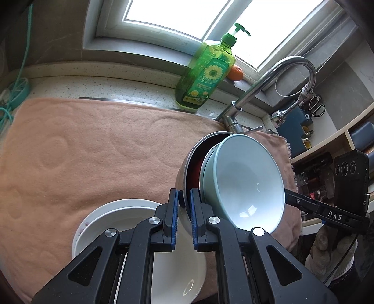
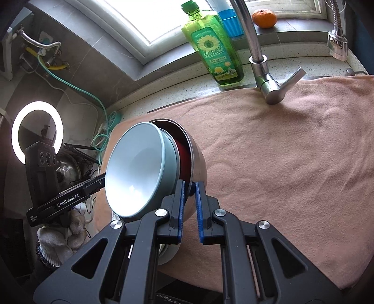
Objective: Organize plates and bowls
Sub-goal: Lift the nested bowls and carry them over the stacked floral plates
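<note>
A steel bowl (image 1: 184, 170) with a red inside holds a nested pale blue bowl (image 1: 247, 177); the stack is tipped on its side above the towel. My left gripper (image 1: 184, 198) is shut on the steel bowl's rim. My right gripper (image 2: 190, 191) is shut on the rim of the same steel bowl (image 2: 198, 161), opposite the left one; the blue bowl (image 2: 138, 170) faces away to the left. A stack of white plates (image 1: 131, 224) lies on the towel under the left gripper.
A peach towel (image 1: 93, 152) covers the counter. A green soap bottle (image 1: 205, 72), an orange (image 2: 264, 17) and a chrome faucet (image 2: 259, 60) stand at the back by the window. A lit ring light (image 2: 37, 131) is at the left.
</note>
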`<state>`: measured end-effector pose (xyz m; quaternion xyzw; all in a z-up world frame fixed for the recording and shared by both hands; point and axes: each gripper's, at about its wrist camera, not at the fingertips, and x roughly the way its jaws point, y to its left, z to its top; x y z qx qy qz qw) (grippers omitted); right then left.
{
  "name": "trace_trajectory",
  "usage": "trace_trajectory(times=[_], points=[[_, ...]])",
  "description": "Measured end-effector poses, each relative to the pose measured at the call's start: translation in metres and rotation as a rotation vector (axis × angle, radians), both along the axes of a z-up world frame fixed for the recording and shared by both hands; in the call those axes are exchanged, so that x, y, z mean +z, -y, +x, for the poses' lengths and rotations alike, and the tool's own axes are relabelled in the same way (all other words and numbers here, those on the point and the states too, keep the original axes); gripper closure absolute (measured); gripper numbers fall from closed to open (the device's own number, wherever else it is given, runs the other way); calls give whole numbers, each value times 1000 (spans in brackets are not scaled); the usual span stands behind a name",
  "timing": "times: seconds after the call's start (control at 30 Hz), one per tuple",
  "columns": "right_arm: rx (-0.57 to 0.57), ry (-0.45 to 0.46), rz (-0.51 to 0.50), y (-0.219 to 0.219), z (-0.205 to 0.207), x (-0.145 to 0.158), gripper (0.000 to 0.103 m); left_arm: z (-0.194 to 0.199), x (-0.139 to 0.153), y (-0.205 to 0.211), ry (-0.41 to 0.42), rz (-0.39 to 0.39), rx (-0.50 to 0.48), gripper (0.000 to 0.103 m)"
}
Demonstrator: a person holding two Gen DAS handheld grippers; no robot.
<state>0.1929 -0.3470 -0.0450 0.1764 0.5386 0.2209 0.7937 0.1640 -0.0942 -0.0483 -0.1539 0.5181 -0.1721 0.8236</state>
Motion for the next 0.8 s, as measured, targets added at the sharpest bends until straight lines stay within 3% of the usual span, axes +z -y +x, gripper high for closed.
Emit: trace_trajectory(times=[0.3, 0.8], points=[[91, 2, 14, -39, -11, 1, 93, -30, 6, -35, 4, 14, 91, 95], [79, -33, 10, -90, -47, -17, 93, -55, -5, -82, -16, 17, 74, 95]])
